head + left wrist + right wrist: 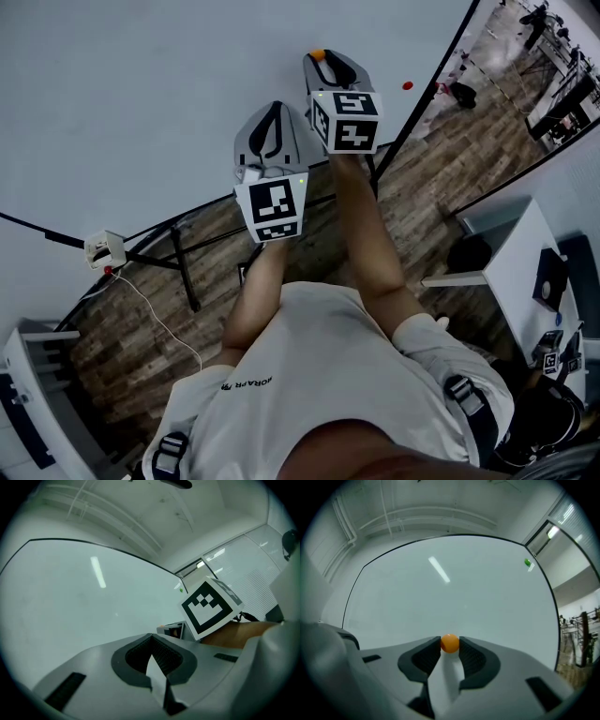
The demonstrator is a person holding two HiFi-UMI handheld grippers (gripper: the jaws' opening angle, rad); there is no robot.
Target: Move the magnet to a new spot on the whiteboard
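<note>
**Right hand-held gripper** [450, 638]: the jaws are partly apart and pinch the orange magnet [450, 644] by its sides, one ribbed pad on each flank, at lower centre of the right gripper view. This side grip leaves the magnet's back free to face the whiteboard [440, 592], which fills the frame behind it. Whether the magnet touches the board or sits just off it cannot be told. The gripper faces the board squarely, which is judged to be the pose that lets the magnet be pulled off and set down flat elsewhere.

**Left hand-held gripper** [151, 638]: the jaws are together with nothing between them. In the head view it sits lower and to the left of the right one. It appears to have no part in this step and is held clear of the working hand.

**Farther out:** a green magnet [528, 563] sits near the board's upper right edge. A red magnet [407, 85] lies near the board's edge at upper right of the head view. The bare white surface to the left looks the likeliest new spot.
</note>
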